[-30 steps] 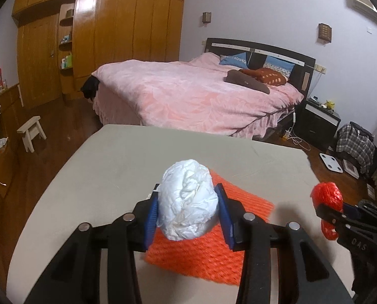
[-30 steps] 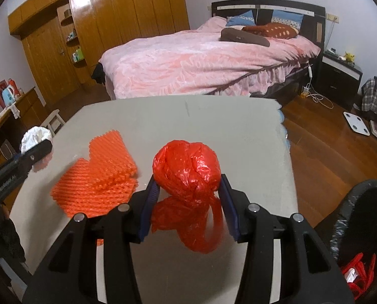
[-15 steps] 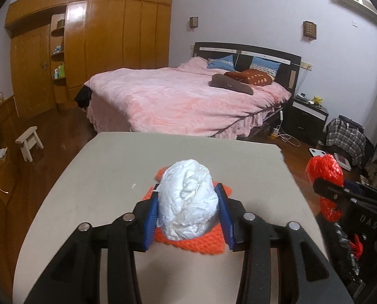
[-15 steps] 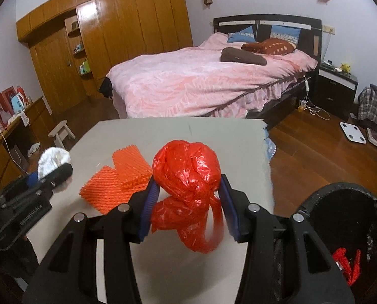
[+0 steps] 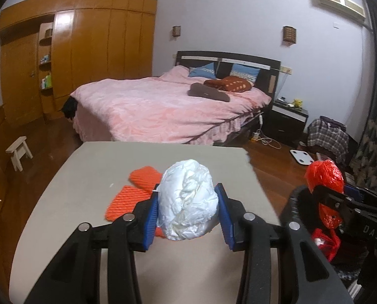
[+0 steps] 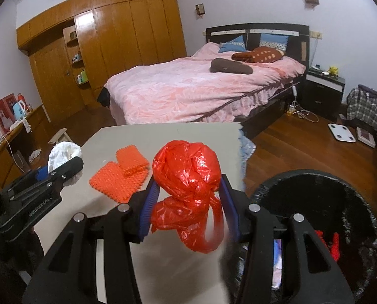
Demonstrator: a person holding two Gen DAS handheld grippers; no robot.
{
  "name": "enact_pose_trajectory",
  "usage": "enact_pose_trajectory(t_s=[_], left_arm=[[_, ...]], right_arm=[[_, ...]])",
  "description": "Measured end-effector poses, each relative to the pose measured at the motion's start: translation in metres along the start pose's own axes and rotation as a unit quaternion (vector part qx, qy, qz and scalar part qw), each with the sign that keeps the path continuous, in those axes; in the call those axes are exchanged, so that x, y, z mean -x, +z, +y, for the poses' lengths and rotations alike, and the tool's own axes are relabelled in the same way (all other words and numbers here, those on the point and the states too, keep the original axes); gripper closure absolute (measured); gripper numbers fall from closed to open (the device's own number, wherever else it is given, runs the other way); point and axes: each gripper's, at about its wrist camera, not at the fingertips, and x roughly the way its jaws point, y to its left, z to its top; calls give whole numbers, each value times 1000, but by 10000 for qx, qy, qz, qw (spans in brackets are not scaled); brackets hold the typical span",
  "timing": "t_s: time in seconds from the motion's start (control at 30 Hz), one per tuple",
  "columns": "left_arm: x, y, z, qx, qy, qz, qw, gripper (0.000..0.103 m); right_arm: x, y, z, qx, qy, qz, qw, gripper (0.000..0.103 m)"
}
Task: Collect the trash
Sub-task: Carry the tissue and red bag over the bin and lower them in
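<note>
Orange mesh: two foam net sleeves (image 6: 120, 176) are laid on the desk (image 5: 87, 177), overlapping, between the two grippers.
Left gripper: the left gripper (image 5: 187, 211) is closed on a white crumpled wad (image 5: 188, 200), which is pinched between the blue pads and held above the desk.
Right gripper: the right gripper (image 6: 188, 202) is clamped on a red plastic bag (image 6: 188, 177); a loose tail of the bag is hung below the fingers.
Bin: a black bin (image 6: 340, 202) is seen just beside the desk's right edge, below and to the right of the red plastic bag; red scraps are lying inside it.
In the way: the desk edge is placed between the white crumpled wad and the bin, and the right gripper is held over the bin rim on that side.
Surroundings: a pink bed (image 5: 163, 106), a wooden wardrobe (image 5: 87, 45), a small stool (image 5: 19, 149) and a white scale (image 6: 341, 131) on the floor are seen beyond the desk.
</note>
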Motion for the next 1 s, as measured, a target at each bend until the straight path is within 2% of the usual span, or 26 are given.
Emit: enact_pose_trajectory(t_s=[0.47,1.0], left_arm=[[25,3,-73,-345,-626,-143,9973,61],[34,4,-155,-834,-1356,-207,9870,61]], right_arm=[[62,-12,-56,-267,-485,-354,9978,56],[103,-32,-120,-676,-1081,-596,9900,55]])
